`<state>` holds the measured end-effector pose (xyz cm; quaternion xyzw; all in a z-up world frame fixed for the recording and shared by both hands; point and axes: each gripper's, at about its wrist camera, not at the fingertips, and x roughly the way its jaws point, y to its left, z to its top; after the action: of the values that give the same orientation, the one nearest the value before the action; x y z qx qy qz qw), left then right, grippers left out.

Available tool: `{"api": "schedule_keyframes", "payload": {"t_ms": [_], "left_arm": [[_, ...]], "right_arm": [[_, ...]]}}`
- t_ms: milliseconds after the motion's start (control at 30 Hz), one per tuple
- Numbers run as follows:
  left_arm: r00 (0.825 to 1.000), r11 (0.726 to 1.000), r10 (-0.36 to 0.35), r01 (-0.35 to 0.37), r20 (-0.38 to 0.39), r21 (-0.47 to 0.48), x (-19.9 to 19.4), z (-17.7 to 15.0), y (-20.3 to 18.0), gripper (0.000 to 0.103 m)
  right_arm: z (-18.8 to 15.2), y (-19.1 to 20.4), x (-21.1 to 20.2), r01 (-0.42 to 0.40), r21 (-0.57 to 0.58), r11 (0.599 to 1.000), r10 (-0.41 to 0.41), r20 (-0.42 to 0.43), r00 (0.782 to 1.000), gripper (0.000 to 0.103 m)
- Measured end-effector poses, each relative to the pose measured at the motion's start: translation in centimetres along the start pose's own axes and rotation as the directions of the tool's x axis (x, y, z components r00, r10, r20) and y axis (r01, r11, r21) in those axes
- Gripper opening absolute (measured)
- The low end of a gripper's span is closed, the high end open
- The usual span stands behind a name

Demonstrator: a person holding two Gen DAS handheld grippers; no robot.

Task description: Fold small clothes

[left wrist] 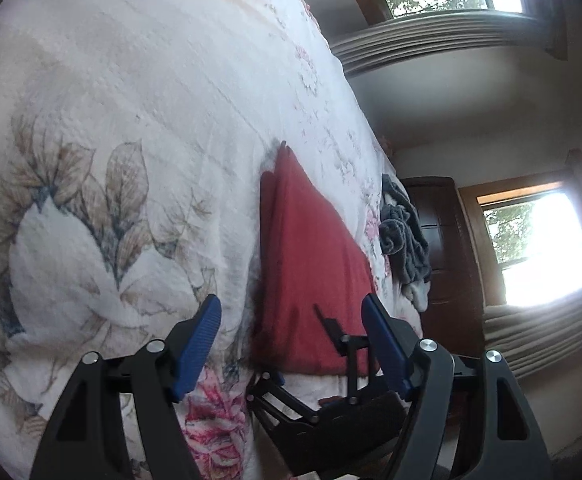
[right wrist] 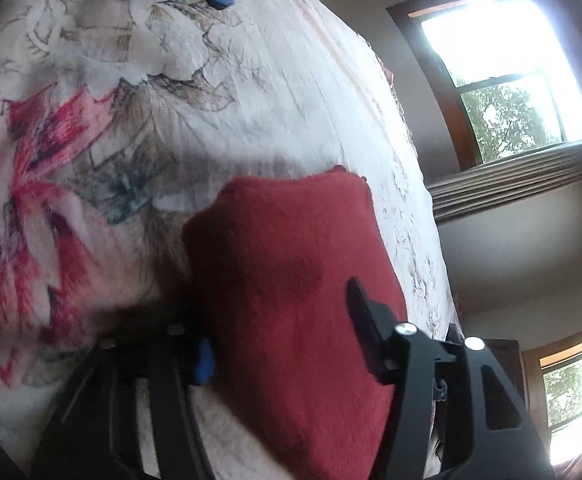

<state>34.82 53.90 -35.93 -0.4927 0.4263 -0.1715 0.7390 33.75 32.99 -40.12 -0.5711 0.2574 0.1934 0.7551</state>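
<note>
Your left gripper is spread wide, blue pads well apart, nothing between them; it hangs just off the near end of the red cloth. That cloth lies on the floral bedspread, already doubled by the look of it: the left wrist view shows stacked edges along its left side, running to a point at the far end. Your right gripper straddles the near part of the same cloth, fabric filling the gap between its fingers. I can't tell whether it's clamped or just sitting over it, since one finger is mostly buried behind the fabric. A grey bundle waits further along the bed near the edge, apart from the red piece. My read: you're mid-fold on the red one, likely finishing or flattening it. Next move needs the right side sorted first: let go cleanly without dragging the layers. If another fold is wanted, bring the left onto a near corner, pinching all layers together, not just the top.
</note>
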Motion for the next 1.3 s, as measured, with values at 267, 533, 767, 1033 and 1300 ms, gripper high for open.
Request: {"api": "schedule_keyframes", "payload": {"t_ms": [267,533,767,1033,1300], "left_arm": [[0.997,0.999,-0.048,0.046,-0.064,-0.028,3.1,3.4,-0.9,0.08],[0.964,0.988,-0.078,0.042,-0.253,-0.147,12.3,7.7,0.2,0.081],[0.924,0.998,0.041,-0.057,-0.38,-0.031,19.2,10.2,-1.2,0.081],[0.876,0.984,0.177,-0.167,-0.449,0.061,22.4,11.5,-2.2,0.031],[0.871,0.975,0.223,-0.197,-0.437,0.105,21.7,11.7,-3.6,0.016]], "right_arm": [[0.4,-4.1,0.2,-0.089,0.176,0.98,0.086,0.023,0.996,0.017],[0.4,-9.4,0.7,-0.142,0.343,0.929,0.132,0.054,0.99,0.017],[0.0,-9.7,0.6,-0.16,0.37,0.915,0.145,0.069,0.987,0.017],[-0.4,-9.9,0.1,-0.18,0.428,0.885,0.158,0.088,0.984,0.017],[-0.6,-10.5,-0.7,-0.193,0.467,0.863,0.164,0.102,0.981,0.017]]}}
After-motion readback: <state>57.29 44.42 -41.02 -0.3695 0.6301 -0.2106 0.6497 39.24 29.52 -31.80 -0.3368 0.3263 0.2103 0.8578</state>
